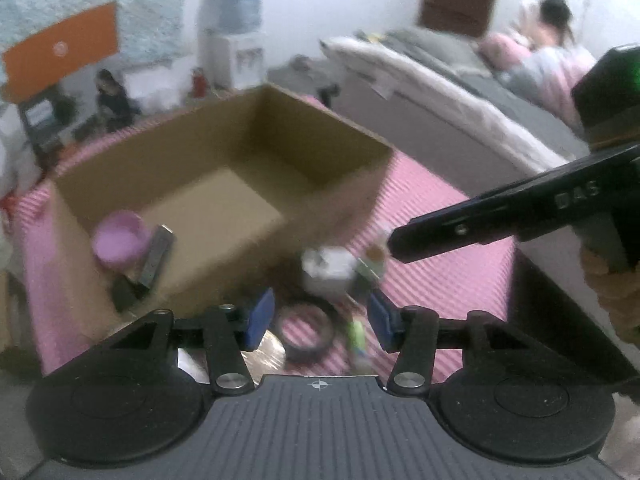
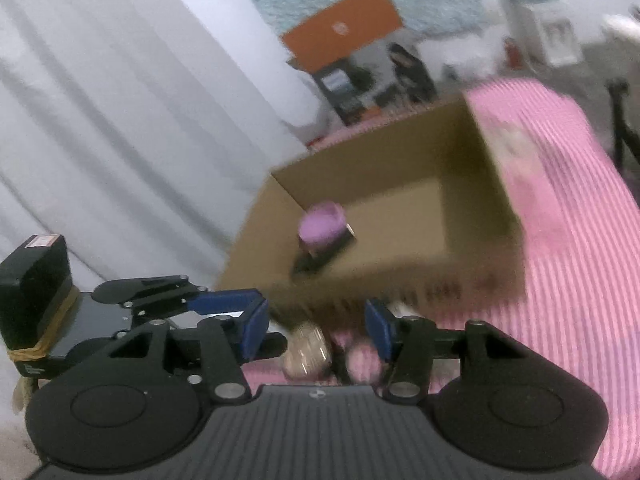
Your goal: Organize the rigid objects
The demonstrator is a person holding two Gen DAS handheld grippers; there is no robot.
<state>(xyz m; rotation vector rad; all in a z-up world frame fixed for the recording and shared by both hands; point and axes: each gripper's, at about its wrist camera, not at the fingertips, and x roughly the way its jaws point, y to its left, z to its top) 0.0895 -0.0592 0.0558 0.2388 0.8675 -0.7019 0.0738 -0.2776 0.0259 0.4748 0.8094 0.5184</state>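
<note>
An open cardboard box (image 1: 352,200) stands on a pink striped cloth (image 1: 440,280). Inside it, at the near left corner, are a purple cup (image 1: 118,240) and a dark flat block (image 1: 156,256). My left gripper (image 1: 320,322) hangs open in front of the box, above a tape roll (image 1: 306,332), a white object (image 1: 326,272), a small bottle (image 1: 372,264) and a green item (image 1: 356,336). One finger (image 1: 480,220) of the right gripper reaches in from the right. In the right wrist view my right gripper (image 2: 316,330) is open before the box (image 2: 400,280), over a blurred beige object (image 2: 306,354). The cup (image 2: 322,226) shows inside.
A bed (image 1: 460,92) with a person lying on it runs along the right. Another person sits at the back left near an orange board (image 1: 60,50) and a water dispenser (image 1: 236,40). White curtains (image 2: 120,140) hang left of the table.
</note>
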